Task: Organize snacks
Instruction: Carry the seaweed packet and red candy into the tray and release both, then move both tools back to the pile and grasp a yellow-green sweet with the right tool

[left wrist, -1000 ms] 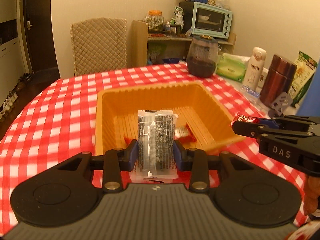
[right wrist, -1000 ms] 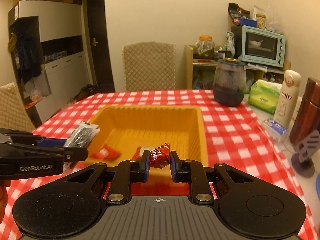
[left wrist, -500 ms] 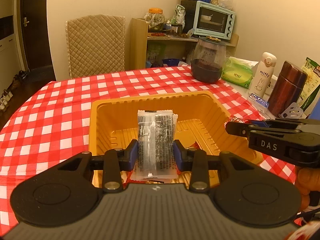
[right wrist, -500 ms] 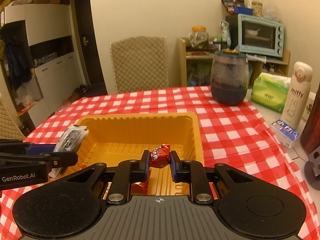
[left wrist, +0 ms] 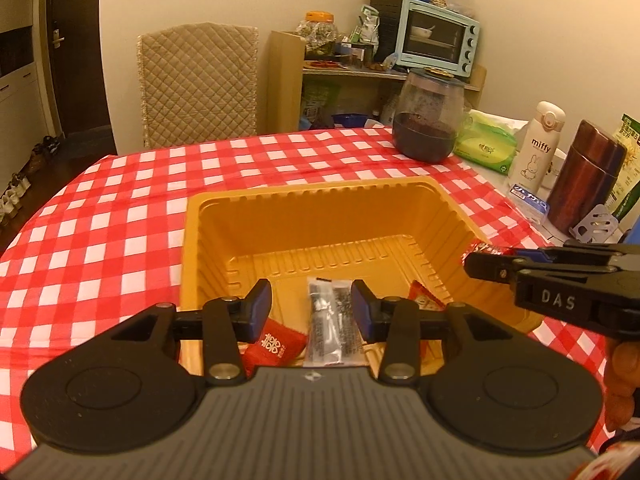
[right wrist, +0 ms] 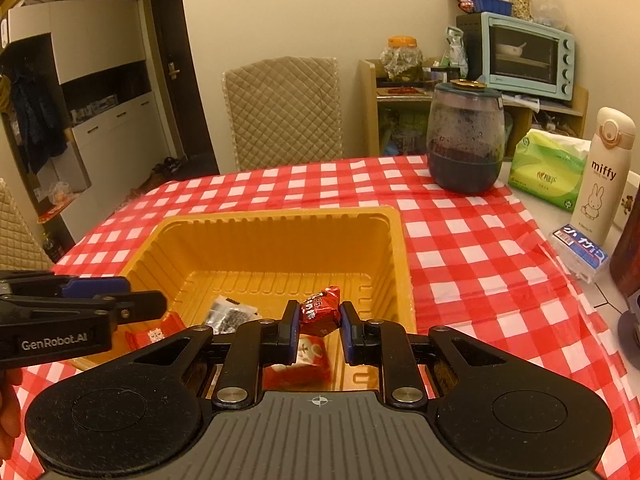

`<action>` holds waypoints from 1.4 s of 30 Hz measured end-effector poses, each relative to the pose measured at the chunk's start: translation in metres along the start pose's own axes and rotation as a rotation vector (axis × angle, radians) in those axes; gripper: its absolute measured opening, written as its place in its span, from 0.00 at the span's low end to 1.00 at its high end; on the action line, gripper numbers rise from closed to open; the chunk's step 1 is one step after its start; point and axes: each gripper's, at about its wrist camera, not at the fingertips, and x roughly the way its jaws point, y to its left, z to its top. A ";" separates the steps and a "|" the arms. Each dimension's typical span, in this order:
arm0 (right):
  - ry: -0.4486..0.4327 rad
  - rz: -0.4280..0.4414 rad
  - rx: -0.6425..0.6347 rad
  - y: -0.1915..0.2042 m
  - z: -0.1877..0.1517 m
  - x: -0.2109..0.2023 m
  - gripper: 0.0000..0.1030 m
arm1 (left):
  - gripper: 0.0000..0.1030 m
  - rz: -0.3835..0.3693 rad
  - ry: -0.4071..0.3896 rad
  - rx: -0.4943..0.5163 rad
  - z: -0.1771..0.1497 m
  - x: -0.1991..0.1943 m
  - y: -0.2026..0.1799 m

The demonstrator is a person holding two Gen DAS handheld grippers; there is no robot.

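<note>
Left gripper (left wrist: 311, 308) over the near edge of the orange tray (left wrist: 280, 200), jaws opening, pads apart on either side of the clear-and-black packet (left wrist: 331, 328), not pressing it. Packet lying in the tray near its near wall, lengthwise away from the camera; in the right wrist view seen flat on the tray floor (right wrist: 230, 316). Beside it toward the tray's near left corner, a red packet with white characters (left wrist: 276, 346).

Right gripper (right wrist: 319, 322) pinching a red wrapped candy (right wrist: 320, 310), pads pressed against its two sides, held above the tray's near right part. Below it on the tray floor, a red-and-white packet (right wrist: 304, 362). From the left wrist view, same gripper reaching in over the tray's right rim with the red wrapper poking out at the tip (left wrist: 482, 249).

Tray on a red-and-white checked tablecloth (right wrist: 460, 240). Toward the table's far right corner, a dark lidded jar (right wrist: 464, 140); past the cloth's right edge, a green tissue pack (right wrist: 548, 168) and a white Miffy bottle (right wrist: 604, 172).
</note>
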 end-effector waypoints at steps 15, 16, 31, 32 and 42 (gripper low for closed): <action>-0.079 0.029 0.079 -0.008 0.002 -0.015 0.42 | 0.39 0.017 -0.011 0.001 -0.008 -0.019 0.005; -0.089 0.022 0.077 -0.008 0.002 -0.019 0.42 | 0.39 0.020 -0.014 0.000 -0.008 -0.022 0.005; -0.125 -0.040 0.076 0.011 -0.034 -0.089 0.50 | 0.40 0.036 -0.024 -0.063 -0.053 -0.094 0.001; -0.121 -0.039 0.080 0.012 -0.038 -0.094 0.51 | 0.41 0.039 -0.022 -0.066 -0.058 -0.098 0.000; -0.065 -0.042 0.095 0.024 -0.088 -0.132 0.52 | 0.41 0.079 0.003 -0.074 -0.108 -0.139 -0.007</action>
